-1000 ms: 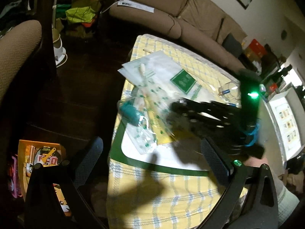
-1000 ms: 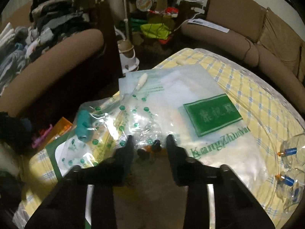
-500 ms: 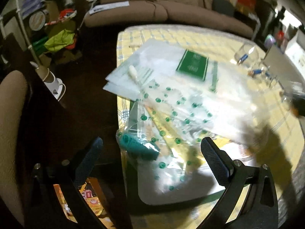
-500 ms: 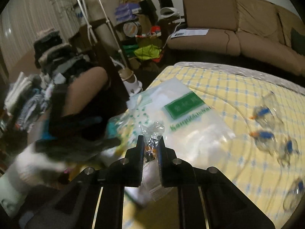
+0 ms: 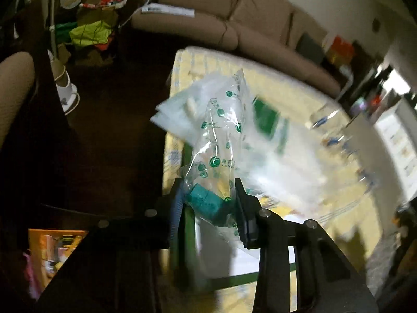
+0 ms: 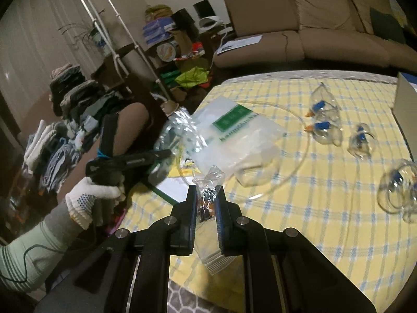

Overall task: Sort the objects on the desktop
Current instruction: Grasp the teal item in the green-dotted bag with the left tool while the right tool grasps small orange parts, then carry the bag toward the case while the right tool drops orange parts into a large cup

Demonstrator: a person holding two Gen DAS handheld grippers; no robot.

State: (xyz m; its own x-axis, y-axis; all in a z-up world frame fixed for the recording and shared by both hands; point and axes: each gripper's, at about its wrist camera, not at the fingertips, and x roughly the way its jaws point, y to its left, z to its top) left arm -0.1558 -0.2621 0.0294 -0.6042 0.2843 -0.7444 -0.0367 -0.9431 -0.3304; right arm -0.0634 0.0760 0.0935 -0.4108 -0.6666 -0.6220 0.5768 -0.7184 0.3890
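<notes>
My left gripper (image 5: 207, 190) is shut on a clear plastic bag with green dots (image 5: 221, 135) that holds a teal part (image 5: 206, 203); the bag is lifted above the table's left edge. My right gripper (image 6: 206, 195) is shut on a small clear bag of dark and orange bits (image 6: 208, 190), held above the yellow checked tablecloth (image 6: 299, 208). The left gripper (image 6: 166, 152) and its gloved hand (image 6: 91, 195) also show in the right wrist view, with the dotted bag (image 6: 182, 125). A large white bag with a green label (image 6: 234, 130) lies flat on the table.
Several clear cups with blue valves (image 6: 323, 127) and a thin clear tube (image 6: 294, 167) lie on the right half of the table. A white sheet with a green border (image 6: 172, 185) lies at the table's near left edge. A brown sofa (image 6: 312, 34) stands behind.
My left gripper has shut on the dotted bag and lifted it off the table. My right gripper has pulled back and up with the small bag.
</notes>
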